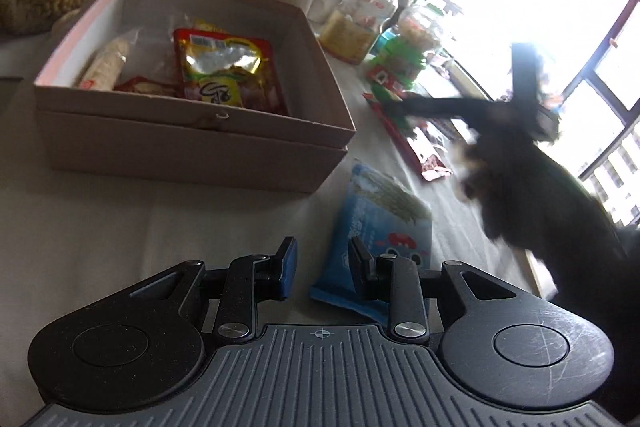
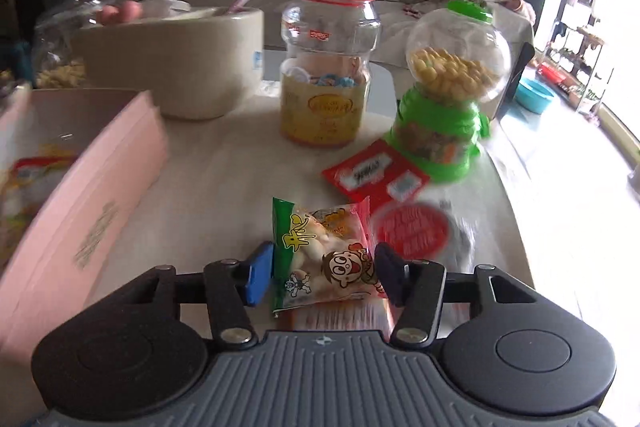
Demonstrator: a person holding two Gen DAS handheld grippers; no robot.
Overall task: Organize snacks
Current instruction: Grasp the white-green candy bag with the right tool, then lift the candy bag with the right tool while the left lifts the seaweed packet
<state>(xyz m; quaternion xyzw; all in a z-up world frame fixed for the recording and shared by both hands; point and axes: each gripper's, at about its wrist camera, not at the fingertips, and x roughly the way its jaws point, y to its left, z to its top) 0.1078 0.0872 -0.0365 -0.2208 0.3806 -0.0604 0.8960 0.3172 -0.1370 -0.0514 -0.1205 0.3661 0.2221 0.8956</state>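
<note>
Right now the right hand-held gripper has a small snack packet between its fingers, the blue pad touching the packet's green edge and the dark pad at its red edge; whether it presses firmly I cannot tell. The packet's long axis runs away from the camera, its green sealed end pointing toward the red-lidded jar farther back on the table. Beyond it lie a red sachet and a blurred red-labelled pack, with the green candy dispenser just beside them. The pink box stands at the left.

From the left wrist view, the left hand-held gripper is held apart at a middling width with nothing between its fingers, hovering near a blue snack bag lying flat, its long axis pointing away toward the window. The open box holds a red packet leaning up and a pale cracker roll.
</note>
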